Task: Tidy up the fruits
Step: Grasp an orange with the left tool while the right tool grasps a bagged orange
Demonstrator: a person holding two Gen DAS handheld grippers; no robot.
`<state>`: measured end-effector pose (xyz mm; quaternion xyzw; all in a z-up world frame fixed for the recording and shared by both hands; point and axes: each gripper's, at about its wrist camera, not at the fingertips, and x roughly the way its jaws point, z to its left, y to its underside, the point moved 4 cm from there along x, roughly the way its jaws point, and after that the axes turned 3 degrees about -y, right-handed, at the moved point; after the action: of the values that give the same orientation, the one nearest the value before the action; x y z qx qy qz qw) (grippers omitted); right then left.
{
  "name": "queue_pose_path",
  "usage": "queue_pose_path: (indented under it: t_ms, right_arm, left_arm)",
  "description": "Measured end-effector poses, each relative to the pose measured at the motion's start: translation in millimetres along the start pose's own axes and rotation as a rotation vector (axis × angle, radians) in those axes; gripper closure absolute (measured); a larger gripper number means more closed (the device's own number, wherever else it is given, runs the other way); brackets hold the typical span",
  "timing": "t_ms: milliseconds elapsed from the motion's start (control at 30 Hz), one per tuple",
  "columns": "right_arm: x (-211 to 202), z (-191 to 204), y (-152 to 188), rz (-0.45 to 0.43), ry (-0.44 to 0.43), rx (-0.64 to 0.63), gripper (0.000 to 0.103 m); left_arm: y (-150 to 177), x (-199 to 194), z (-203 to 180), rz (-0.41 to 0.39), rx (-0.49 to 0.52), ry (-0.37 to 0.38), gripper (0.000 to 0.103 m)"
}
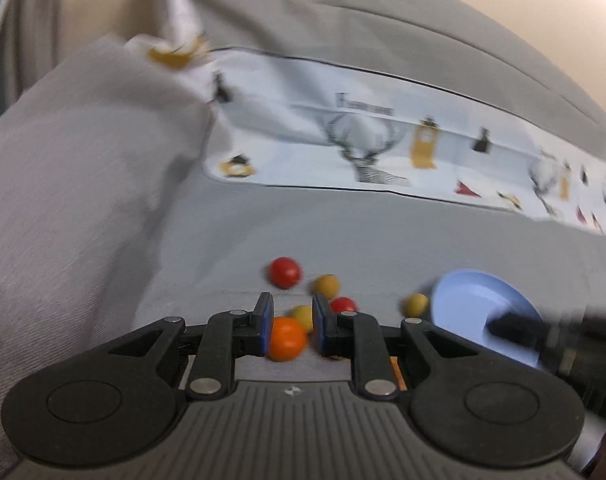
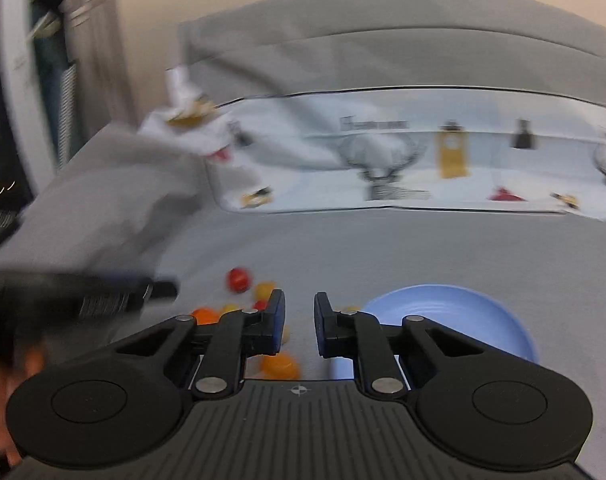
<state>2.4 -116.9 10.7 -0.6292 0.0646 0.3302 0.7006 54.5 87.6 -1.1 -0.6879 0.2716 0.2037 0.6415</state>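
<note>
Several small round fruits lie on a grey sofa seat. In the left wrist view an orange fruit (image 1: 287, 338) sits between the fingers of my open left gripper (image 1: 291, 326), touching the left pad; a yellow one (image 1: 303, 317), two red ones (image 1: 285, 272) (image 1: 344, 305) and two more yellow ones (image 1: 327, 285) (image 1: 415, 304) lie beyond. A light blue plate (image 1: 475, 308) stands to the right. In the right wrist view my right gripper (image 2: 299, 322) is open and empty, just left of the plate (image 2: 459, 312), with the fruits (image 2: 239, 279) to its left and an orange one (image 2: 279, 365) under it.
A white cushion with deer prints (image 1: 383, 152) leans on the sofa back. A grey armrest (image 1: 71, 200) rises on the left. My right gripper shows blurred at the right edge of the left wrist view (image 1: 559, 336); my left gripper shows blurred in the right wrist view (image 2: 103, 292).
</note>
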Motion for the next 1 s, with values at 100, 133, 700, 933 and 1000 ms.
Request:
queue_pose_path:
  t_ms: [100,133,700,933,1000]
  right_arm:
    - [18,15,16,0.063,-0.058,-0.024,0.085]
    - [25,19,19,0.092,-0.044,-0.029,0.083]
    - [63,17,51,0.235,-0.004,-0.027,0.052]
    - [64,20,52,0.234,-0.019,-0.063,0.064]
    - [63,20,52,0.233,-0.022,-0.070,0.064]
  left_arm:
    - [-2,7,15,0.036,-0.060,-0.016,0.080]
    - [-3,9,18,0.047,-0.074,-0.014,0.079]
    - [16,66,10,0.157,-0.043,-0.004,0.052]
    - [20,77,8,0.176,-0.026,0.003,0.053]
    - [20,77,8,0.173,-0.024,0.004,0.062]
